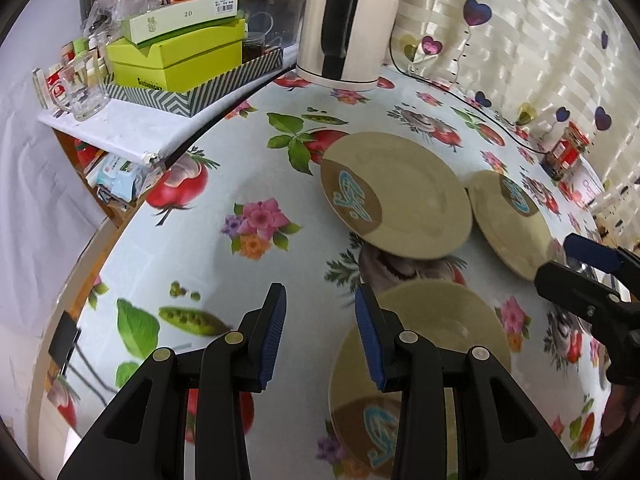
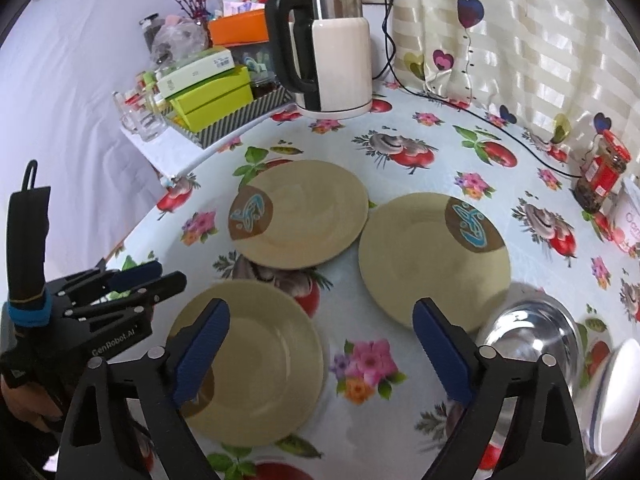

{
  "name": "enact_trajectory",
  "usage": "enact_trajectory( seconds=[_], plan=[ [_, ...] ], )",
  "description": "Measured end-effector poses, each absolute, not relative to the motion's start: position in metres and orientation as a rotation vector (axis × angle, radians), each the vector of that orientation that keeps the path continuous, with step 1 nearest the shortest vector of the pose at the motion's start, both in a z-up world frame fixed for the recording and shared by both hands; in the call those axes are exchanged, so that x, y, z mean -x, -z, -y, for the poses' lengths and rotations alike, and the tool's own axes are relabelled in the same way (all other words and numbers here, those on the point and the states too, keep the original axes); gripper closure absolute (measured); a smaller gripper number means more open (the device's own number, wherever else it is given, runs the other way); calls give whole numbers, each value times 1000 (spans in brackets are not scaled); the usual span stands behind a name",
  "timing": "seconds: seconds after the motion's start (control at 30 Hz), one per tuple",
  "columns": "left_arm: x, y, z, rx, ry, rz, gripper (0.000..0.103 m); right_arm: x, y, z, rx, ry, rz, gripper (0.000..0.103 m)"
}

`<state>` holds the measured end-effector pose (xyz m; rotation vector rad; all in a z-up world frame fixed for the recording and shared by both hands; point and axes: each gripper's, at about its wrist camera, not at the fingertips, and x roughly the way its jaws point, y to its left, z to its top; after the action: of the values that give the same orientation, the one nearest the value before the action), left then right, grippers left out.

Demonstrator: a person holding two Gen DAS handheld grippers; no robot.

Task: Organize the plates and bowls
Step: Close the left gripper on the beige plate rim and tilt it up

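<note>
- Right gripper (image 2: 320, 352): jaws wide apart, nothing between the pads, hanging over the flowered tablecloth (image 2: 440, 148) between the near plate (image 2: 256, 364) and the right plate (image 2: 432, 260); pitched steeply down toward the table.
- Left gripper (image 1: 320, 336): jaws parted, narrower than the right's, empty; right-hand finger (image 1: 370, 336) over the near plate's rim, left one over bare cloth; no contact visible.
- Also angled sharply down; seen from the right wrist view at the left edge, held by a gloved hand (image 2: 24, 368) low in the corner.
- Task state, judged from the layout: barely begun. Three tan plates lying flat and separate, none stacked.
- Far plate (image 2: 298, 214) toward the kettle (image 2: 336, 52); right plate just beside it, rims close or touching, hard to say which.
- Near plate apart from both, closest to the grippers.
- Steel bowl (image 2: 536, 340) at lower right, just beside the right plate; white bowl (image 2: 616, 396) with a blue line at the frame edge, next to the steel one.
- Left to do, as a guess: gather the plates into one pile, nest or group the bowls.
- Likely first pick: the near plate, given both grippers sit over or beside it.
</note>
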<state>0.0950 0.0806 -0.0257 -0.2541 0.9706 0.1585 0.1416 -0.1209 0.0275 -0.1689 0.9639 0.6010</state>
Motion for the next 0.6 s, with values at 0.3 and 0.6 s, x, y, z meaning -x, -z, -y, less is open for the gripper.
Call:
enact_trajectory(
  seconds=[0.3,0.6],
  plan=[
    [-128,39,-97,328,-109,-1000,66,-187,-10,101,125,-619,-1012,30],
    [-149,48,-105,377,-104,-1001,66,-228,10,93,74,-597,-1050,38]
  ],
)
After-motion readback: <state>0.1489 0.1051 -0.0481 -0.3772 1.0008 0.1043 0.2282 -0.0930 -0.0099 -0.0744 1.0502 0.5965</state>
